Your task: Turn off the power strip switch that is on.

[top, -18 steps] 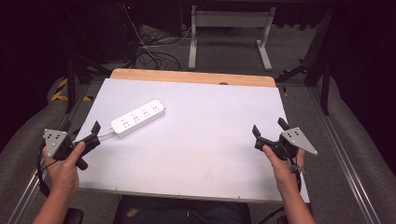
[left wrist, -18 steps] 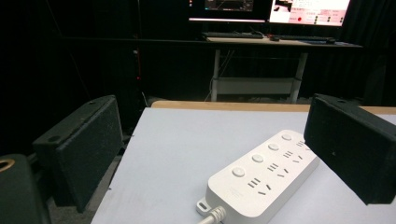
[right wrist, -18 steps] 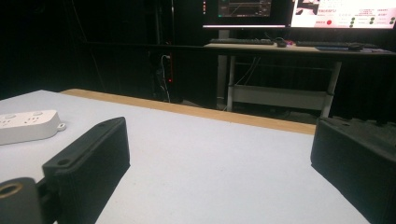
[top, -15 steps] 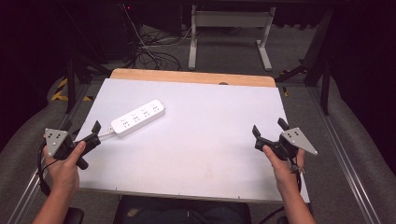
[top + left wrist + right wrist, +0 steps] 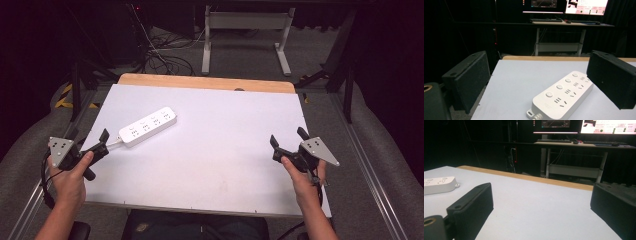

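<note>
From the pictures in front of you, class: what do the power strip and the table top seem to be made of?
Power strip: most likely moulded white plastic, smooth and slightly glossy, with rounded edges, round buttons and cut socket slots. Table top: a matt white sheet, perhaps laminate or board, over a light wooden panel whose strip shows bare along the far edge.

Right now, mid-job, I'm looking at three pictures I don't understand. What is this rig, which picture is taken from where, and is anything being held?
No robot arm here: a person holds a two-jaw hand tool in each hand. The high view looks down on the white table; the left gripper is at its left, the right gripper at its right. The other two pictures come from cameras riding on each gripper, looking between its black jaws. A white power strip lies on the table, just ahead of the left gripper's jaws. Both grippers are open and hold nothing.
</note>
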`<state>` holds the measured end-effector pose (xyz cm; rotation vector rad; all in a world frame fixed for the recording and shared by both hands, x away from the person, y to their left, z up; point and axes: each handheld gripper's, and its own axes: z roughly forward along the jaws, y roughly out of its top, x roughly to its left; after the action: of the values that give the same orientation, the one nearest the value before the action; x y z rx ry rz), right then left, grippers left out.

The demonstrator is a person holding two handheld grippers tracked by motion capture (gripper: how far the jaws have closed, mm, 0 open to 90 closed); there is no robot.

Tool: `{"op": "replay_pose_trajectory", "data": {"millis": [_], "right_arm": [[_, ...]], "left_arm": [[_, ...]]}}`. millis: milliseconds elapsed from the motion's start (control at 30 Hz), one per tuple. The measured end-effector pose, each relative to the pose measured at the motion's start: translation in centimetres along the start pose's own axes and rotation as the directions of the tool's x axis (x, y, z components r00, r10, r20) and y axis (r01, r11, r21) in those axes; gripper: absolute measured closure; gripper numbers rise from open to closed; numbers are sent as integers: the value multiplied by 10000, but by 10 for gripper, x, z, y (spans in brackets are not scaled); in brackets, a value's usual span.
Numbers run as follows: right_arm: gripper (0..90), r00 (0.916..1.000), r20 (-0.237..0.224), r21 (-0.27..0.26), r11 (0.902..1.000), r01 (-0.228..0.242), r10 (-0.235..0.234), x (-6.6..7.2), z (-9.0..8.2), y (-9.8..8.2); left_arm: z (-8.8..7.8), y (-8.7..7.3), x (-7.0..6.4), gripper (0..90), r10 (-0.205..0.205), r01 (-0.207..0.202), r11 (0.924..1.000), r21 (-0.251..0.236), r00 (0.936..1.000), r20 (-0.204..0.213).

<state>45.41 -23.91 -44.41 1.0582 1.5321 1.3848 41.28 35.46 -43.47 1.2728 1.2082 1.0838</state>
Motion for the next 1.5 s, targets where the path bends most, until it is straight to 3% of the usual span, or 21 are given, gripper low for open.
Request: {"op": "replay_pose_trajectory", "data": {"millis": [300, 733, 933, 1133, 1400, 1500], "right_arm": [[51, 10000, 21, -11, 10000, -13, 13, 0, 0, 0], [51, 10000, -25, -2, 10000, -32, 32, 0, 0, 0], [51, 10000, -70, 2, 10000, -51, 51, 0, 0, 0], [51, 10000, -79, 18, 10000, -18, 18, 1, 1, 0], [53, 9999, -100, 25, 10000, -23, 24, 1, 0, -1], [53, 9999, -100, 27, 10000, -52, 52, 1, 0, -1]], "left_arm": [[-1, 3, -3, 93, -348, 345, 9993, -154, 9992, -189], [-2, 5, 5, 322, -553, 563, 9982, 213, 9975, -448], [-4, 8, 9, 642, -582, 584, 9983, 59, 9980, -263], [-7, 11, 12, 873, -453, 445, 9988, -221, 9983, -370], [-12, 18, 10, 899, -221, 206, 9988, -442, 9992, -338], [-12, 22, 11, 899, -137, 132, 9997, -215, 9997, -210]]}}
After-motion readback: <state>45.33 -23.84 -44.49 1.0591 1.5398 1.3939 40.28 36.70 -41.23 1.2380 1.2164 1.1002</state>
